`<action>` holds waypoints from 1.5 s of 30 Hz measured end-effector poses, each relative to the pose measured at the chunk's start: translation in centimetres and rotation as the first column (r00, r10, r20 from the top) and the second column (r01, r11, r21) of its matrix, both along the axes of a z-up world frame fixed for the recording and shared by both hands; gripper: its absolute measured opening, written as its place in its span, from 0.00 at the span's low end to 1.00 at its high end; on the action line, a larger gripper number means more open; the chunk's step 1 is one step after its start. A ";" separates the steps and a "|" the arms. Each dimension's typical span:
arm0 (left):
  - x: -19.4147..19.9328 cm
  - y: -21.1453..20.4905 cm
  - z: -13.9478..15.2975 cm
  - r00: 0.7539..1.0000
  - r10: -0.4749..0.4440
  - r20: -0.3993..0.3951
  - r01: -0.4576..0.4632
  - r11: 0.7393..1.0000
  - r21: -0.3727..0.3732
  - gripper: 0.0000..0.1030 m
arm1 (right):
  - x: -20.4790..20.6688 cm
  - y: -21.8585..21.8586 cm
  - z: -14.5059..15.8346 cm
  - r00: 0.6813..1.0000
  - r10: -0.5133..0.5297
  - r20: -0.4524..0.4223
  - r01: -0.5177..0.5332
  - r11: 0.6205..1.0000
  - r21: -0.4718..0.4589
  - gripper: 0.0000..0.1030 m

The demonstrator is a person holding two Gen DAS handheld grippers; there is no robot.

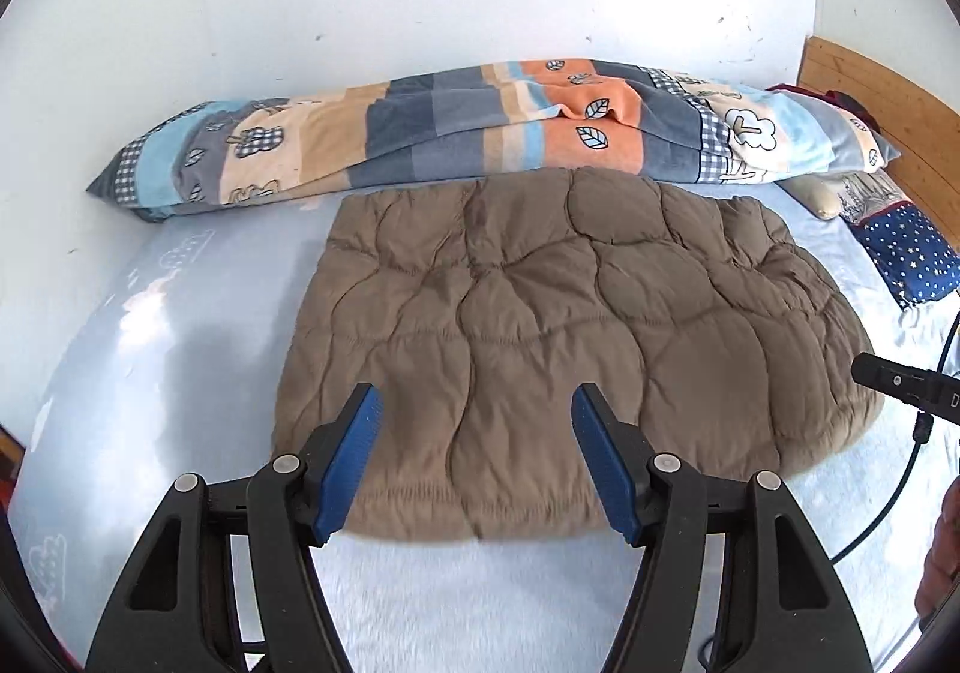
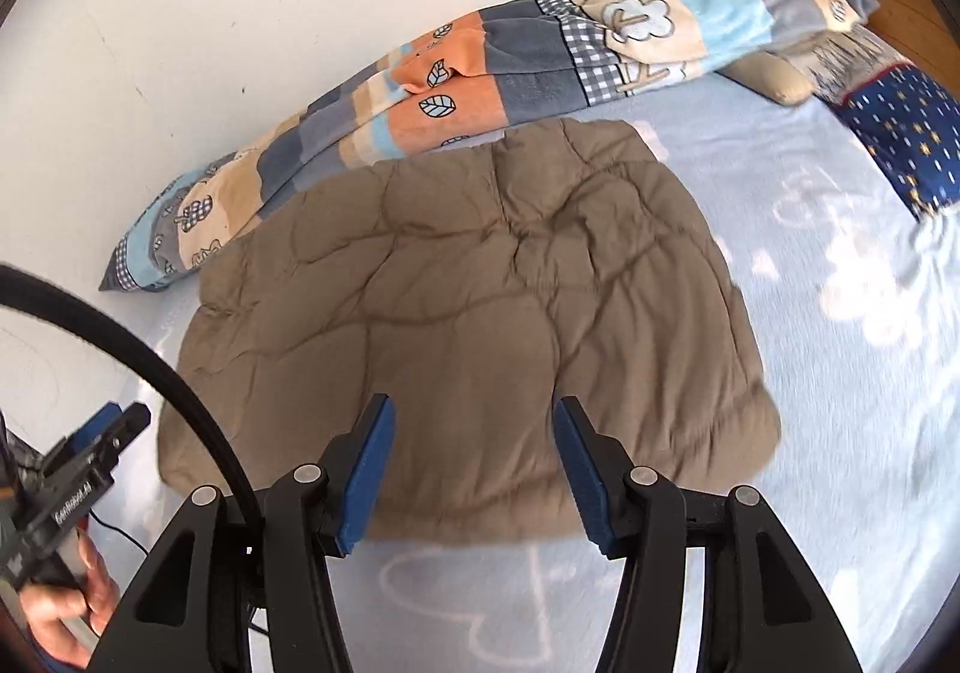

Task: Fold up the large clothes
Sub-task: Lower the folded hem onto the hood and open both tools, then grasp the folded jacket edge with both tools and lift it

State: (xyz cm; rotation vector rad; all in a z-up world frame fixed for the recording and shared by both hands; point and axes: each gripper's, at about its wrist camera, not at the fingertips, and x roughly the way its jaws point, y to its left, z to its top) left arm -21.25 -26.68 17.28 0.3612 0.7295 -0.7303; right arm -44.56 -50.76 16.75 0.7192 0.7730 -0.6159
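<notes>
I see the brown quilted jacket (image 1: 558, 337) lying folded at the centre of the frame on the light blue bed sheet (image 1: 180, 349), its far edge against the patchwork blanket (image 1: 480, 127) along the wall. My left gripper (image 1: 474, 457) hovers over its near hem at bottom centre, jaws spread wide, empty. My right gripper (image 2: 474, 469) likewise hangs parted above the hem, holding nothing.

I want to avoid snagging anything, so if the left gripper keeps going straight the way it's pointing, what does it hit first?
Most likely the brown quilted jacket on the bed: the open left gripper points at its near half, with nothing visible between. Depth is unclear.
</notes>
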 end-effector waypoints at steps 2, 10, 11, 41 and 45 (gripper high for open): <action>-1.0 1.2 -0.2 1.000 0.025 -0.004 -0.025 1.000 -0.014 0.64 | -0.4 1.3 0.2 1.000 -0.013 0.020 0.013 1.000 0.024 0.59; 0.3 2.1 -3.9 0.995 0.089 -0.035 -0.088 0.996 0.028 0.64 | 0.9 3.0 -0.6 1.000 0.013 0.008 -0.013 0.999 -0.032 0.60; 0.8 1.9 -4.2 0.994 0.096 -0.047 -0.095 0.995 0.030 0.64 | 1.4 2.8 -0.9 1.000 0.018 0.002 -0.018 0.999 -0.030 0.60; 3.4 -1.5 -8.5 0.995 0.103 -0.001 -0.101 0.985 0.139 0.69 | 6.6 1.7 -7.0 0.974 0.093 -0.207 -0.114 0.989 -0.090 0.77; 3.4 -1.6 -8.7 0.995 0.102 0.001 -0.101 0.985 0.143 0.69 | 6.8 1.6 -7.0 0.973 0.097 -0.210 -0.116 0.990 -0.080 0.78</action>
